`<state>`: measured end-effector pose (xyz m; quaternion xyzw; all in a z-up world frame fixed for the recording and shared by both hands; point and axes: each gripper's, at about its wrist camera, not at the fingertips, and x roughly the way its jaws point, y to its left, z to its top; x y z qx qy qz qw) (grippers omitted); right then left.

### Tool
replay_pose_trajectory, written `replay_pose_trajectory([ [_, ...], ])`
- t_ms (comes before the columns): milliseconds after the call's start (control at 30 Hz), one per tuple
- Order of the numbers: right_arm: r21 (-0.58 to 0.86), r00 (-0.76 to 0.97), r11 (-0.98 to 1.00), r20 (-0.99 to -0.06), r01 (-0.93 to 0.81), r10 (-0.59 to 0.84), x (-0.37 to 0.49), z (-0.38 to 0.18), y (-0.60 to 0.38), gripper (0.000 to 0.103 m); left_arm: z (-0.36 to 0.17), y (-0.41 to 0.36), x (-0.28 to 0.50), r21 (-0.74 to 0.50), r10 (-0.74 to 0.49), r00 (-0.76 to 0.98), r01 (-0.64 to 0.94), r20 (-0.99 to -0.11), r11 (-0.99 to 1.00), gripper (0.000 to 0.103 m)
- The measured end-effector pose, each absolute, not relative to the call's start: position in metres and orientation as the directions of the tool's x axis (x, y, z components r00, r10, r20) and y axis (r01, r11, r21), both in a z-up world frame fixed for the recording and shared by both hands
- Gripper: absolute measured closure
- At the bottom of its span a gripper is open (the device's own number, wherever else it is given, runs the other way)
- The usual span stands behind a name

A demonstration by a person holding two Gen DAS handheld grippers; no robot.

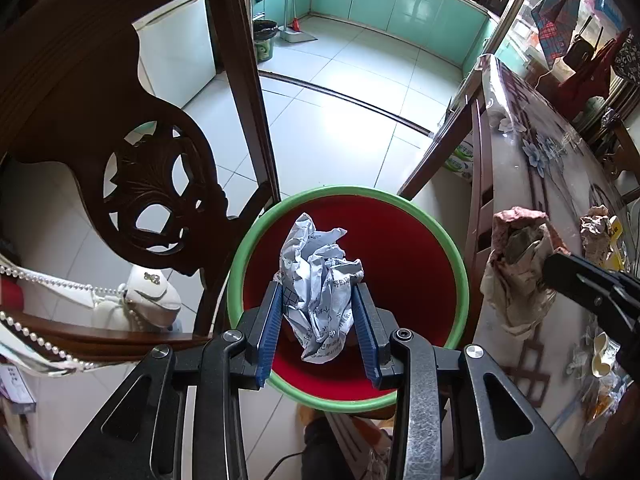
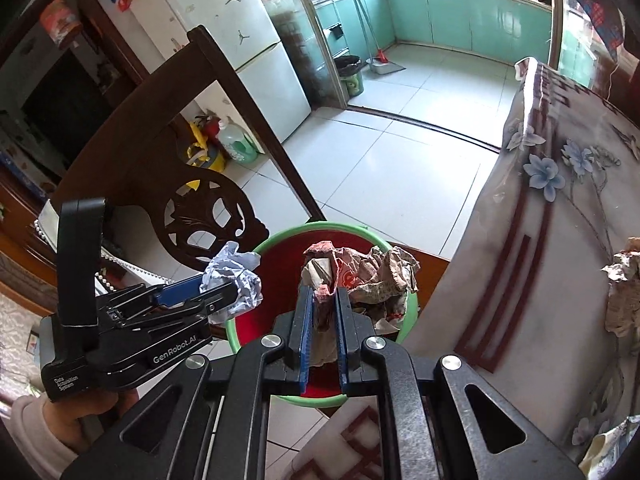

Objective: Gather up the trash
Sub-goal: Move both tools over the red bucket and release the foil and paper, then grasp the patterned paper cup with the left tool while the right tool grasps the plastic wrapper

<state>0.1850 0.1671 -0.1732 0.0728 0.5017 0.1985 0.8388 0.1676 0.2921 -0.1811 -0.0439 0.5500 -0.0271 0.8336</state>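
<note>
Left wrist view
Left gripper (image 1: 318,300): points steeply down over the bin, its blue pads (image 1: 269,320) set on either side of a crumpled white printed paper (image 1: 320,280); both pads appear to touch the wad, and the paper hangs between them above the bin's mouth.
Bin (image 1: 240,264): round, green rim, red inside, standing on the tiled floor (image 1: 360,92) between a carved dark wooden chair (image 1: 160,184) and the table.
Right gripper (image 1: 560,276): comes in from the right edge, its black tip pressed on a crumpled brown paper bag (image 1: 516,272) held in front of the table's edge, just right of the bin's rim.
Table (image 1: 560,184): covered with a glossy flowered cloth; another brown crumpled wad (image 1: 596,232) lies on it.

Right wrist view
Right gripper (image 2: 322,300): blue pads nearly together, clamped on a pinch of the brown paper bag (image 2: 360,276), which spreads out above the bin (image 2: 280,240).
Left gripper (image 2: 224,292): at the left, held in a person's hand (image 2: 80,412) with a pale sleeve; the white paper (image 2: 236,276) sits at its fingertips, over the bin's left rim.
Table (image 2: 560,240): flowered cloth hangs down at the right, close beside the bin.
Chair (image 2: 208,216): stands behind the bin at the left.
</note>
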Motion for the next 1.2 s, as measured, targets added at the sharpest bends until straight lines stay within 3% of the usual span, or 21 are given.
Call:
replay_pose_trajectory([
  [67, 0.323, 0.416, 0.912, -0.815, -0.252, 0.404, 0.185, -0.173, 0.167, 0.086, -0.183, 0.292, 0.168, -0.098, -0.09, 0.388, -0.002, -0.917, 0.995, 0.059],
  [200, 0.339, 0.423, 0.912, -0.809, -0.23, 0.408, 0.182, -0.172, 0.162, 0.084, -0.179, 0.292, 0.165, -0.086, -0.077, 0.406, -0.004, -0.911, 0.996, 0.036],
  [300, 0.332, 0.443, 0.916, -0.803, -0.225, 0.4, 0.175, -0.165, 0.155, 0.083, -0.175, 0.29, 0.163, -0.086, -0.08, 0.415, 0.003, -0.907, 0.996, 0.036],
  [433, 0.348, 0.481, 0.912, -0.775, -0.216, 0.41, 0.161, -0.151, 0.139, 0.063, -0.169, 0.278, 0.161, -0.082, -0.084, 0.432, 0.024, -0.898, 0.996, 0.036],
  [600, 0.306, 0.563, 0.933, -0.745, -0.186, 0.357, 0.125, -0.124, 0.096, 0.063, -0.156, 0.249, 0.153, -0.082, -0.117, 0.455, 0.096, -0.883, 0.992, 0.036],
  [800, 0.226, 0.605, 0.974, -0.774, -0.015, 0.189, 0.07, -0.113, -0.001, 0.062, -0.14, 0.197, 0.138, -0.085, -0.172, 0.468, 0.2, -0.867, 0.976, 0.036],
  [1100, 0.057, 0.518, 0.971, -0.852, 0.231, -0.073, -0.003, -0.138, -0.185, 0.055, -0.121, 0.09, 0.094, -0.089, -0.251, 0.474, 0.338, -0.844, 0.937, 0.036],
  [1200, 0.04, 0.456, 0.969, -0.887, 0.242, -0.077, -0.009, -0.161, -0.236, 0.055, -0.118, 0.049, 0.075, -0.105, -0.298, 0.45, 0.405, -0.842, 0.908, 0.034],
])
